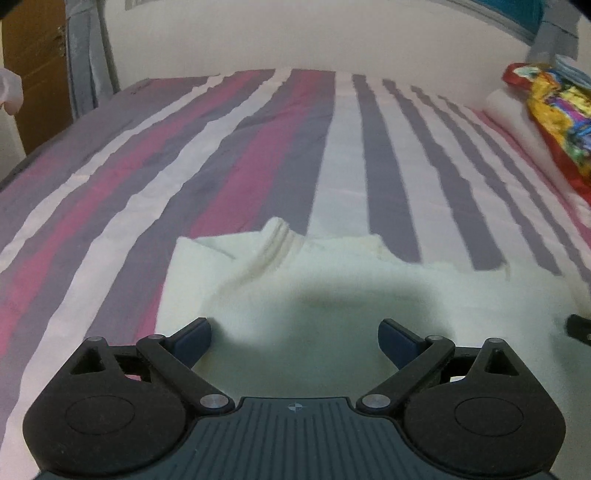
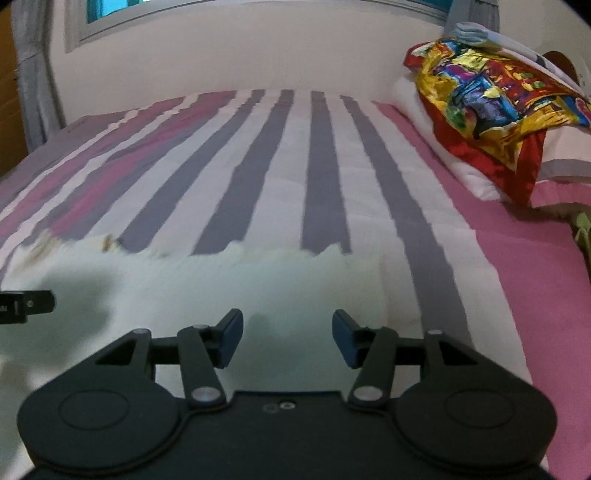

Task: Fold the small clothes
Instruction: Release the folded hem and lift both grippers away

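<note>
From the left wrist, the left gripper (image 1: 294,341) stood with its jaws spread wide and nothing between them, over a cream garment (image 1: 332,295) lying on the striped bedsheet (image 1: 258,147). The garment's near part ran out of sight under the gripper, and its right edge was blurred; a ribbed fold stood up at its far edge. A dark tip of the other gripper poked in at the right border. A bright patterned cloth (image 1: 554,110) lay on pillows at the far right, a curtain (image 1: 88,55) hung at the left. From the right wrist, the right gripper (image 2: 288,338) was partly open and empty above the same garment (image 2: 221,288), whose far edge smeared into the sheet (image 2: 325,166). A window frame (image 2: 110,22) was cut off at the top.
</note>
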